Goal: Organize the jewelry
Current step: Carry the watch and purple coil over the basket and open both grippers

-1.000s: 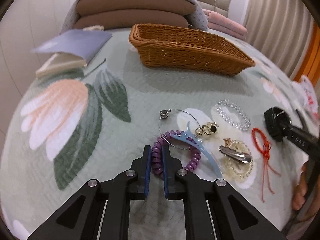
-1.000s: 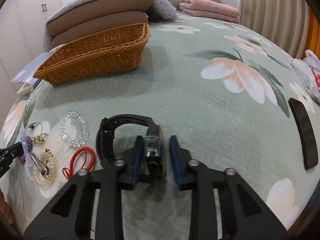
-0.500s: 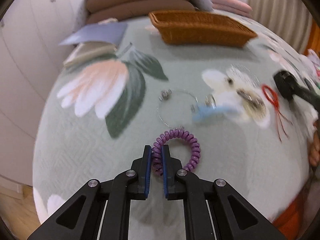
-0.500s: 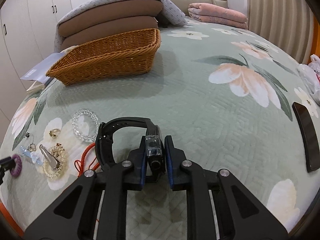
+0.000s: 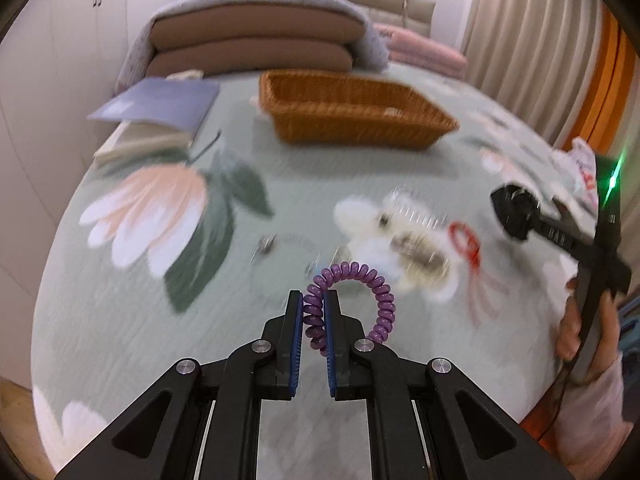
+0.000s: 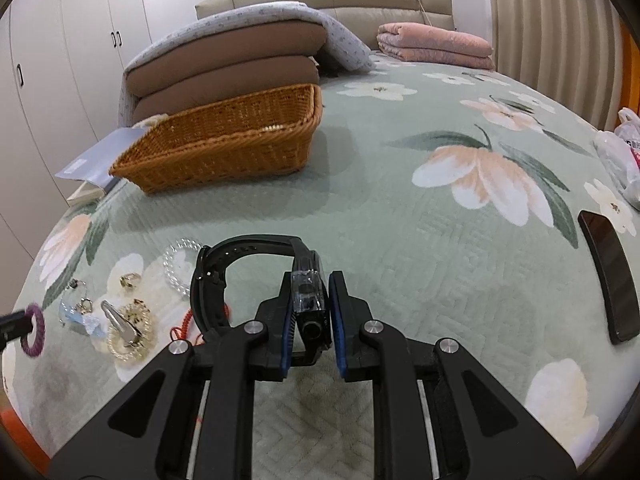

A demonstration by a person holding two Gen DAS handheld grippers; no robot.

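The left gripper (image 5: 312, 312) is clamping a purple spiral hair tie (image 5: 350, 300) between its blue pads, the coil arching forward and to the right of the fingertips, lifted above the bed (image 5: 120, 320). The right gripper (image 6: 311, 308) is pinching the case of a black watch (image 6: 224, 276), its strap looping out ahead and to the left of the fingertips, and the watch is looking raised off the quilt. Left of the right gripper, the remaining pieces are lying on the bed: a clear bead bracelet (image 6: 176, 266) just beyond the strap, a red cord (image 6: 185, 322) partly hidden behind it, a silver clip on a pale coil tie (image 6: 126, 330), a blue hair clip (image 6: 78, 316) and a small gold ring (image 6: 130, 280). The wicker basket (image 6: 224, 144) is sitting well ahead and to the left of the right gripper, and straight ahead of the left one, well apart from both. A dark phone (image 6: 610, 276) is lying far to the right of the right gripper
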